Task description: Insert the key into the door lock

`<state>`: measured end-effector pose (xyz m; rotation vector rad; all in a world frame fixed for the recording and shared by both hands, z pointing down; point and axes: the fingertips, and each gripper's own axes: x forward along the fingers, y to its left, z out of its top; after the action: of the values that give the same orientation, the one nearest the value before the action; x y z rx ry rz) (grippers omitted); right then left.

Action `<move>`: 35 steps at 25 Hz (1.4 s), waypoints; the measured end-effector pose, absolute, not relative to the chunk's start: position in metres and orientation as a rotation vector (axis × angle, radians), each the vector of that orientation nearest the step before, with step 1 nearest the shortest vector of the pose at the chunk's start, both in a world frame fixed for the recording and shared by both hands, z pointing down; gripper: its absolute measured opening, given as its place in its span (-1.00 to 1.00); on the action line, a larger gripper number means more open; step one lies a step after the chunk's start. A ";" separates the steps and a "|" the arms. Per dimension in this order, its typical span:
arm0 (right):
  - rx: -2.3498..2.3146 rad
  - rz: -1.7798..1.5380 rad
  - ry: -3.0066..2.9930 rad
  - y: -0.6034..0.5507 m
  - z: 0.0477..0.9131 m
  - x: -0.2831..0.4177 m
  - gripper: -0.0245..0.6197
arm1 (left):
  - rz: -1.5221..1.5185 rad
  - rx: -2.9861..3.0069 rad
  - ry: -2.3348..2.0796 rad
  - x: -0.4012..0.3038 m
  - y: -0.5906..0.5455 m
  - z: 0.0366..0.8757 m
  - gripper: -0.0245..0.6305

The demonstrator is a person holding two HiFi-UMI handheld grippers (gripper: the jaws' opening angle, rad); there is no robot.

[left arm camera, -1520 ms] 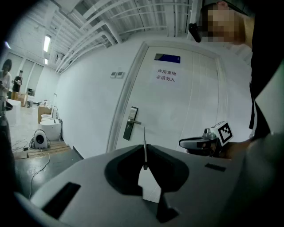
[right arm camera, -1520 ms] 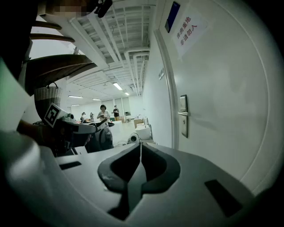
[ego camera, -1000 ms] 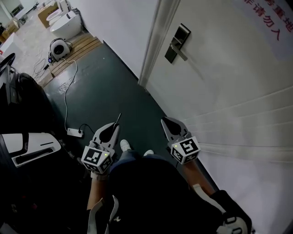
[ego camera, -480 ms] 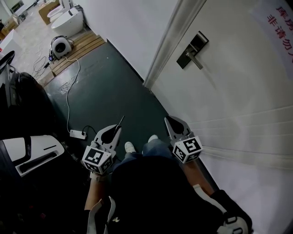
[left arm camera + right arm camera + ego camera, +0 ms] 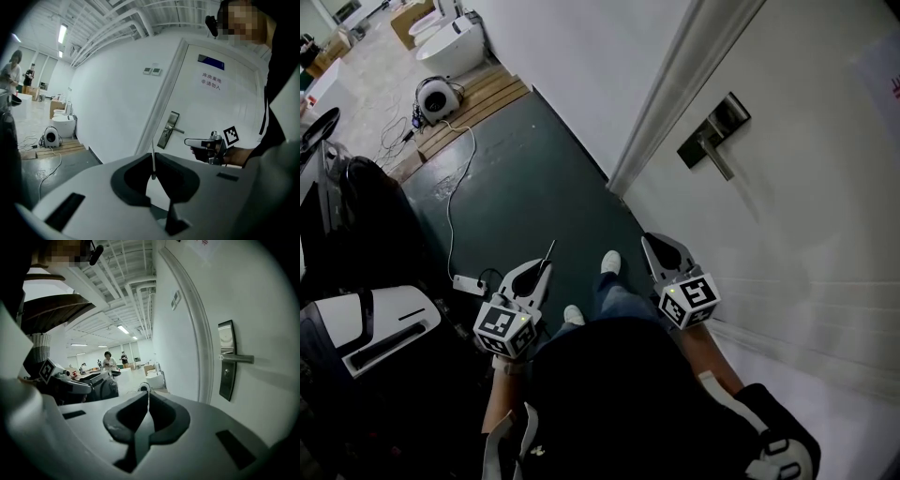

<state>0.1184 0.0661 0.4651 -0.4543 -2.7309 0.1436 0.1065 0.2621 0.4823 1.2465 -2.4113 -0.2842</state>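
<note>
- Since a second ago the silver rectangular door lock plate [image 5: 713, 133] and its lever handle [image 5: 724, 161] have slid right and lower in the head view. A white shoe [image 5: 610, 262] has stepped forward on the dark green floor [image 5: 534, 187] below the plate. Both grippers keep their places low in that view.
- The left gripper [image 5: 542, 269] hangs well below and left of the lock plate. Its jaws are pinched together on a thin silvery metal key [image 5: 547, 253].
- The key's blade stands up out of the jaw tips, well apart from the lock plate.
- In the left gripper view the key rises as a narrow line from the closed tips. The lock plate shows just right of its upper end, farther off on the white door [image 5: 220, 112].
- The right gripper [image 5: 652, 244] is below the lock plate and nearer to it than the left one, close beside the door. Its jaws are pressed fully together with nothing between them.
- In the right gripper view the lock plate stands right of the closed tips with its lever pointing right. A small round fitting [image 5: 227, 373] sits on the plate under the lever.
- A white power strip [image 5: 469, 281] with its cable lies on the floor, far left of and below the lock plate.
</note>
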 end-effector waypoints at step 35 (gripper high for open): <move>-0.348 0.194 -2.721 -0.051 0.462 -0.075 -0.87 | -0.311 1.446 -2.104 -0.126 0.066 0.491 -0.84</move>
<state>-0.0746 -0.0507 0.4622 -0.3480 -2.7207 0.1936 -0.1257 0.0656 0.4913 1.4456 -2.1042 -0.3113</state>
